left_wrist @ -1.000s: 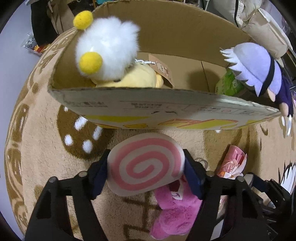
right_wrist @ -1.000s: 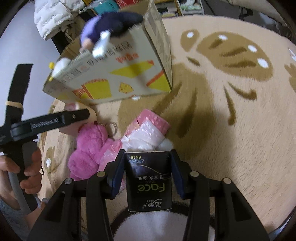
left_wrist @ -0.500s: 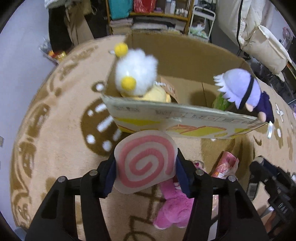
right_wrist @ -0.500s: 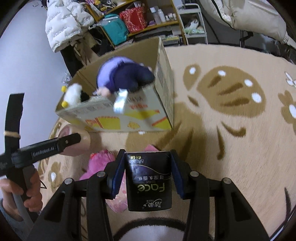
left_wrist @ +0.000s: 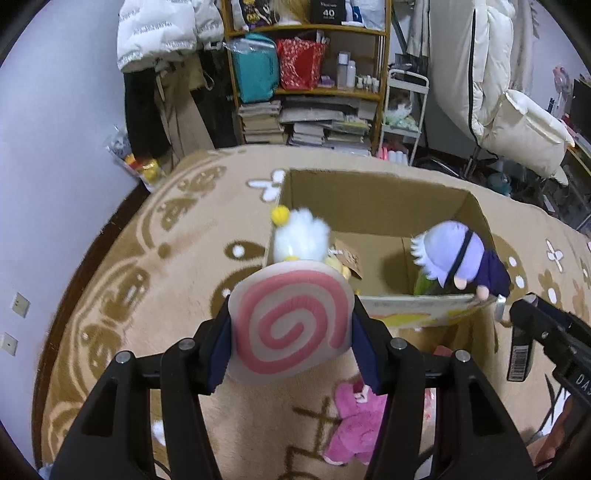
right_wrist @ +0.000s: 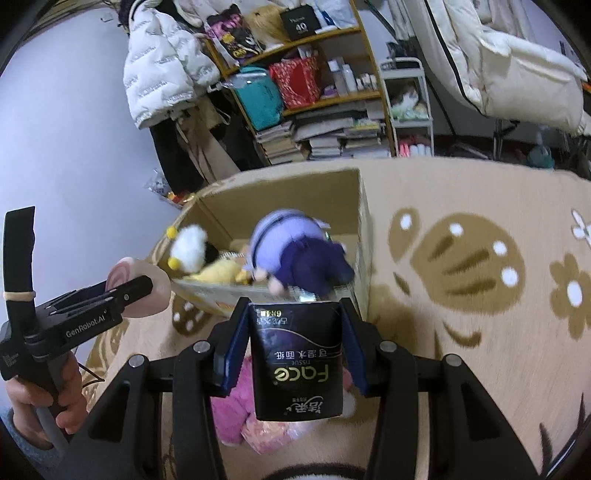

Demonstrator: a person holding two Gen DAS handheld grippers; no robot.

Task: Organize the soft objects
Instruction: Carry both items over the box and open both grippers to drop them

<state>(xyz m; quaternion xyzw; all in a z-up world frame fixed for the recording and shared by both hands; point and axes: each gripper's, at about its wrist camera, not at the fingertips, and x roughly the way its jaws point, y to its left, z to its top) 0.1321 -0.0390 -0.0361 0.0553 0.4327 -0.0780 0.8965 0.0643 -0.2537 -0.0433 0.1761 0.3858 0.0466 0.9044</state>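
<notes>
My left gripper [left_wrist: 291,328] is shut on a round white cushion with a pink spiral [left_wrist: 291,321], held above the rug before the open cardboard box [left_wrist: 373,206]. My right gripper [right_wrist: 295,343] is shut on a black tissue pack [right_wrist: 297,358], held just before the box's [right_wrist: 354,199] near wall. In the box are a white fluffy plush with yellow pompoms [left_wrist: 301,238], a yellow plush [right_wrist: 218,273] and a purple-haired doll [left_wrist: 458,258] draped over the near rim. The left gripper and its cushion also show in the right wrist view [right_wrist: 144,291].
A pink plush [left_wrist: 354,432] and a pink plastic pack [right_wrist: 269,435] lie on the tan patterned rug [left_wrist: 177,266] below the grippers. A cluttered bookshelf [left_wrist: 314,92], hanging coats [left_wrist: 162,33] and a cream chair [left_wrist: 524,125] stand behind the box.
Both grippers have risen well above the rug with their loads and now look down into the box from higher up. Neither grip has changed.
</notes>
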